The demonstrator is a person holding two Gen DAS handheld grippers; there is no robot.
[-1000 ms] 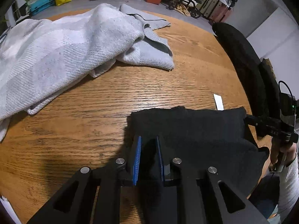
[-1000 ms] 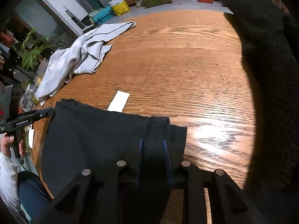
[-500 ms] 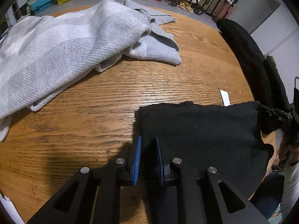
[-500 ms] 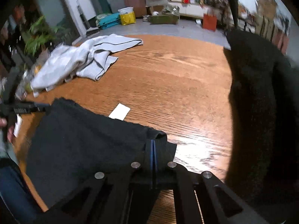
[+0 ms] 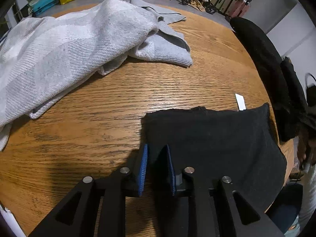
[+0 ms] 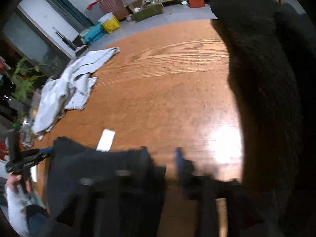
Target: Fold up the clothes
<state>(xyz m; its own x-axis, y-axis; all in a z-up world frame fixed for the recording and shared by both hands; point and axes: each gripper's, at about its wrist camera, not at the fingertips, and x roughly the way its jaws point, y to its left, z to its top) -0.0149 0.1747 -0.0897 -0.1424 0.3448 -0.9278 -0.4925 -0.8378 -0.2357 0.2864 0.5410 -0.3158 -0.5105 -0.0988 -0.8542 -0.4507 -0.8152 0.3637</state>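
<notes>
Wooden table (image 5: 177,83), lower frame: left gripper (image 5: 157,167) jaws opening, black garment (image 5: 213,138) corner between them; right gripper (image 6: 160,158), blurred, opening beside its edge.

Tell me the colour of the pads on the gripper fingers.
Blue. The pads on the left gripper show it best, in the left wrist view.

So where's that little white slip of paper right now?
The small white paper slip lies flat on the round wooden table, at the far edge of the folded black garment, on the right in the left wrist view.
</notes>
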